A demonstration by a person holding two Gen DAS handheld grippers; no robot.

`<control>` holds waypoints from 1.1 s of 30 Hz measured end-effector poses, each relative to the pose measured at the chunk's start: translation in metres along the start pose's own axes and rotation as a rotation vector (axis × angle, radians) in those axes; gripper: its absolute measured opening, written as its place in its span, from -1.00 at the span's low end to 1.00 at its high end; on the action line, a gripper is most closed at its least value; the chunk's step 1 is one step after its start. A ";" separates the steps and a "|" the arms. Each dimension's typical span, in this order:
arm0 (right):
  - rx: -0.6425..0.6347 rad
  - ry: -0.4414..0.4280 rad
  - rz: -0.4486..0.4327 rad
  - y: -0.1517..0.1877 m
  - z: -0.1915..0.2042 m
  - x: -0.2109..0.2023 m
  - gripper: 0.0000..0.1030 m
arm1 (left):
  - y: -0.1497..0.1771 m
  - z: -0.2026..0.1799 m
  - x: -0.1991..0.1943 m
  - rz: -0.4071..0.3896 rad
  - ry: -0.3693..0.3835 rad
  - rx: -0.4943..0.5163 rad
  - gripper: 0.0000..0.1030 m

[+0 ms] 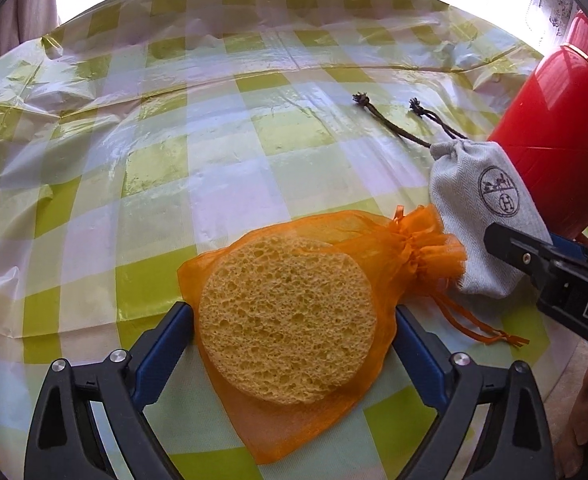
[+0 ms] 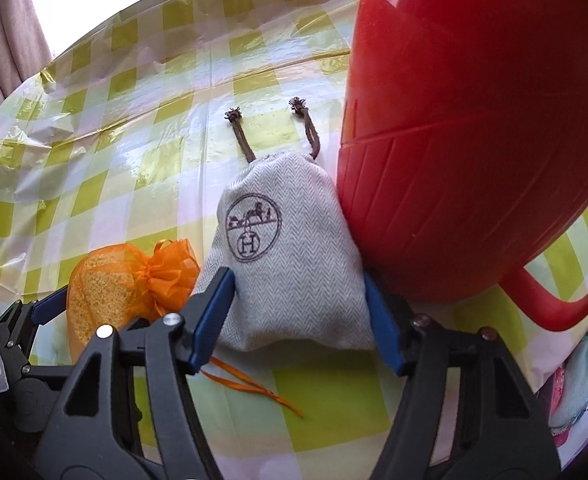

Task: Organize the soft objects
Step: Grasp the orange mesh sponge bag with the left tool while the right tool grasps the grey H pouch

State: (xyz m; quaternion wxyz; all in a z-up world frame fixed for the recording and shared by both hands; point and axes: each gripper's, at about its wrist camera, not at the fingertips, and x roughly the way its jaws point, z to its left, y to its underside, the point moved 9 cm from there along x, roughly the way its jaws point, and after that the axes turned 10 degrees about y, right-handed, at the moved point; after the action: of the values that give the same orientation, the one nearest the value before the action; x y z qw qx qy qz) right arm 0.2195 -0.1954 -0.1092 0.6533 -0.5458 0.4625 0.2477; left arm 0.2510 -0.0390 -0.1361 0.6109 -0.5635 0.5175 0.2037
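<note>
Both grippers look clamped, left gripper [image 1: 294, 316] on the orange mesh bag [image 1: 317, 280], right gripper [image 2: 297, 312] on the grey pouch [image 2: 286, 256], whose top could snag the red jug [image 2: 473, 140] upper right.

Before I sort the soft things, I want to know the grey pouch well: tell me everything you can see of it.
The grey pouch is a small drawstring bag of herringbone-woven cloth, stamped with a dark round carriage logo and an H. Its neck is cinched, and two brown knotted cords trail away on the checked tablecloth. It lies flat, leaning against the red jug, with the orange mesh bag touching its other side. The right gripper brackets its bottom end, fingers at both edges.
</note>
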 end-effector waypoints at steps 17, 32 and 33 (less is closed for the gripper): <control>-0.109 -0.081 -0.015 0.028 -0.012 -0.034 -0.20 | 0.020 -0.004 -0.033 -0.023 0.032 -0.060 0.61; -0.244 -0.086 0.069 0.069 -0.046 -0.056 0.24 | 0.048 -0.032 -0.071 -0.058 0.042 -0.082 0.61; -0.253 -0.077 0.061 0.069 -0.049 -0.058 0.35 | 0.049 -0.033 -0.072 -0.058 0.041 -0.079 0.61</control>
State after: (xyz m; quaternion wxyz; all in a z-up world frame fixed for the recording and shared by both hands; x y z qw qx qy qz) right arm 0.1201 -0.2120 -0.0910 0.5885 -0.5997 0.4187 0.3446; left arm 0.1690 -0.0313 -0.0923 0.5831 -0.6061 0.5048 0.1945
